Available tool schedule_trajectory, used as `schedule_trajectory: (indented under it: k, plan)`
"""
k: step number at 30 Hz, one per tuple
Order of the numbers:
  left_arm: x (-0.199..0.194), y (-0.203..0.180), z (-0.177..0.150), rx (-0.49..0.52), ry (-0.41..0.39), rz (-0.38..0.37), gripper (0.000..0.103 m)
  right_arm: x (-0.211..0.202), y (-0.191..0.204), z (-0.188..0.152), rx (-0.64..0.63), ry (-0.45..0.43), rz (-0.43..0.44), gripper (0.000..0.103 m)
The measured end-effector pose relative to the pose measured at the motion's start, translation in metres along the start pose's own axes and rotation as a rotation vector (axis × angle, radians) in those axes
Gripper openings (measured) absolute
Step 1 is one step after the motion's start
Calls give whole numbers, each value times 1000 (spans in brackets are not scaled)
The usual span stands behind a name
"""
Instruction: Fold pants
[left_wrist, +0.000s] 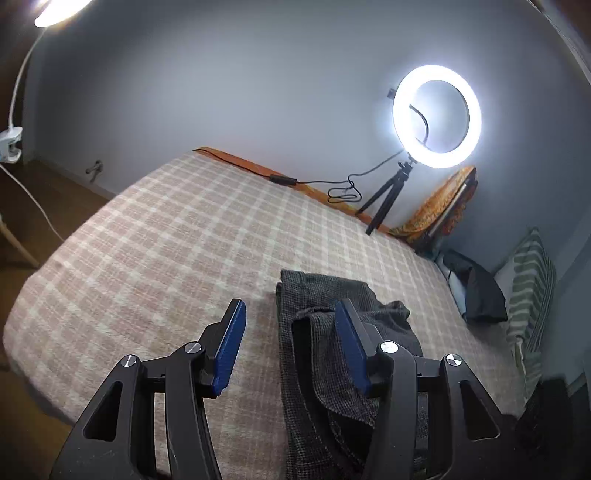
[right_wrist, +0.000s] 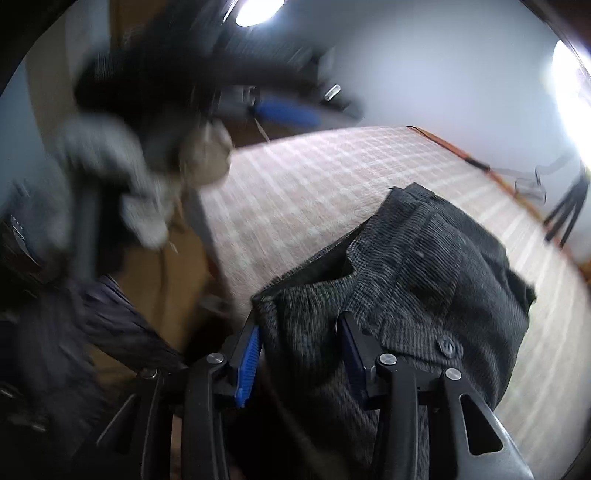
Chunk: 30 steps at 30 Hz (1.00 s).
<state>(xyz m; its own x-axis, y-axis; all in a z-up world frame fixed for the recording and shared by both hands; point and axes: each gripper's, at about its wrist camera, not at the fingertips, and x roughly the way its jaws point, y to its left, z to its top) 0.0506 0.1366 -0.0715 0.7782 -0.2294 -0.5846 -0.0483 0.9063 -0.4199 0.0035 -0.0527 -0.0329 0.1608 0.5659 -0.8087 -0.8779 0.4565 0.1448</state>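
Pants (left_wrist: 332, 325): dark grey woven cloth, coarse, matt. Bedcover (left_wrist: 166, 236): checked soft cloth, matt. Left gripper (left_wrist: 290, 345): matt black plastic, blue ribbed pads, shiny metal screws.

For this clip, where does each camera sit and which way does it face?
Left wrist: on the left gripper, open, looking across the checked bed toward the ring light.
Right wrist: on the right gripper, open around the pants; blurred left gripper and gloved hand show upper left.
Shared: pants, bed, tripod.

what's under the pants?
The pants lie bunched on the plaid bedcover, which shows all around them. Whatever is beneath the cloth itself is covered. Left claw is open above them.
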Motion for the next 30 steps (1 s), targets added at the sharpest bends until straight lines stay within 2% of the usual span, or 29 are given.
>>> schedule_trajectory:
  k: [3, 7, 8, 11, 13, 16, 20, 25, 29, 30]
  plan:
    - [4, -9, -7, 29, 29, -18, 49, -32, -40, -6, 162, -112, 96, 43]
    - [15, -30, -21, 103, 87, -40, 49, -57, -102, -13, 374, -228, 100, 46]
    - [17, -33, -23, 121, 93, -37, 49, -61, -117, -14, 423, -243, 75, 46]
    - [25, -42, -29, 164, 120, -30, 49, -58, -160, -17, 540, -232, -31, 47]
    - [31, -45, -34, 183, 146, -31, 49, -49, -187, -22, 621, -208, -68, 47]
    - [37, -49, -43, 210, 173, -29, 49, -36, -218, -28, 715, -206, -51, 47]
    - [34, -56, -50, 272, 168, -26, 49, -12, -248, -26, 785, -185, -9, 47]
    - [37, -61, -59, 374, 174, 7, 49, 21, -264, -20, 839, -157, 45, 47]
    - [45, -48, -62, 346, 213, 13, 49, 32, -270, -14, 833, -141, 40, 16]
    - [47, -46, -62, 339, 220, 16, 49, 31, -270, -12, 813, -138, 26, 14]
